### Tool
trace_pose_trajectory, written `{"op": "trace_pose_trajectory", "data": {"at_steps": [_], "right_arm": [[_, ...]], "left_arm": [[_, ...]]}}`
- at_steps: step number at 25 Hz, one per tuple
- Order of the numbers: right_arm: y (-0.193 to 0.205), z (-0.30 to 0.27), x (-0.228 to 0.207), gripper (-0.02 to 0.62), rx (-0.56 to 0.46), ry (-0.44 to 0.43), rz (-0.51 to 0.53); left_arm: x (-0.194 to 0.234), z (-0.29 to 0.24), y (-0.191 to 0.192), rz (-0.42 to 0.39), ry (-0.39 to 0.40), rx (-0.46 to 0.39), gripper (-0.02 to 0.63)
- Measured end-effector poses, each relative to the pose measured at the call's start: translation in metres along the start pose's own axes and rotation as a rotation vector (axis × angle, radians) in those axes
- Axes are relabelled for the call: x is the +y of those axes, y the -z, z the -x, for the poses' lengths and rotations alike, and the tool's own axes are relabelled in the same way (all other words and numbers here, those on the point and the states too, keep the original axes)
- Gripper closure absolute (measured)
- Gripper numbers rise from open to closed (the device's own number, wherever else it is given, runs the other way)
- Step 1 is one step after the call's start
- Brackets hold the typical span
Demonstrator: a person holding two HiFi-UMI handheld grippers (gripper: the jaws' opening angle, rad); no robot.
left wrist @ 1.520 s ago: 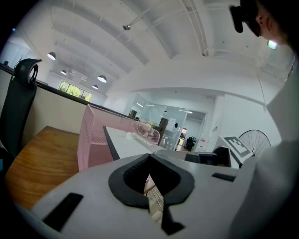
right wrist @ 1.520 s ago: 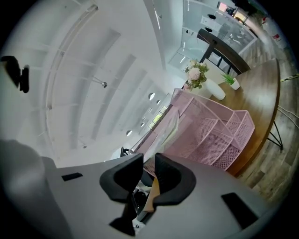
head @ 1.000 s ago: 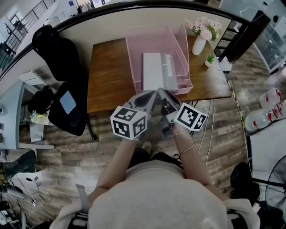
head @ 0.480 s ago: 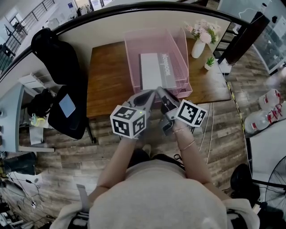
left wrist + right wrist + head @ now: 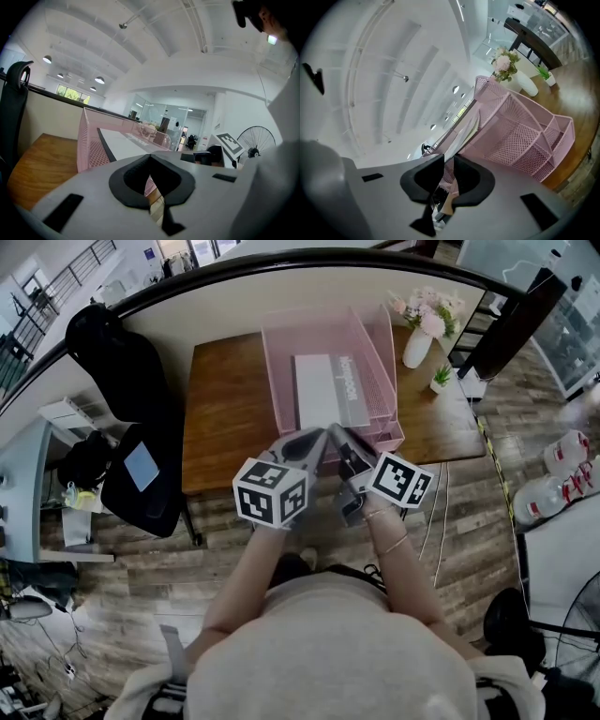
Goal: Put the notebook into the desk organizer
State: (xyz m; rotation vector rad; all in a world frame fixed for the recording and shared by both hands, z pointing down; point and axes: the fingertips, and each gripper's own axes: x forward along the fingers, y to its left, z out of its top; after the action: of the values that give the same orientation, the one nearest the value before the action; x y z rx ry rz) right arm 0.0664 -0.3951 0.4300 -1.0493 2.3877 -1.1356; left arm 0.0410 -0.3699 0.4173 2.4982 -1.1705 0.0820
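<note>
Head view: we list grey rectangular notebook (image 5: pixel 328 390) flat inside pink wire-mesh desk organizer (image 5: pixel 377 343); right claw (image 5: pixel 449 159) just parted narrowly, empty; left claw (image 5: pixel 150 156) closed, empty. We judge placement done.

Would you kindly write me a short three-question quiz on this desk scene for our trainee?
1. True or false: the notebook lies inside the pink organizer.
2. What stands to the right of the organizer? A) vase of flowers B) mug C) lamp
3. What is the desk made of?
Key: 1 true; 2 A; 3 wood.
</note>
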Motion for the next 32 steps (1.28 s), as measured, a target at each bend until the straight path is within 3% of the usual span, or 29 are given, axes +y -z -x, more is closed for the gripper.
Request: {"op": "trace_pose_trajectory", "data": {"at_steps": [11,18,32], "right_arm": [[-0.001,0.0,-0.001,0.529,-0.012,-0.002,-0.045],[0.0,0.003,-0.01,0.482,-0.038,0.034,-0.11],[-0.005,0.0,-0.012,0.486,-0.056,0.105,-0.06]], "left_arm": [[0.001,-0.005,-0.001,0.004,0.009,0.0,0.603],[-0.003,-0.005,0.002,0.006,0.025,0.009,0.603],[0.0,-0.002,0.004,0.047,0.032,-0.008,0.603]]}}
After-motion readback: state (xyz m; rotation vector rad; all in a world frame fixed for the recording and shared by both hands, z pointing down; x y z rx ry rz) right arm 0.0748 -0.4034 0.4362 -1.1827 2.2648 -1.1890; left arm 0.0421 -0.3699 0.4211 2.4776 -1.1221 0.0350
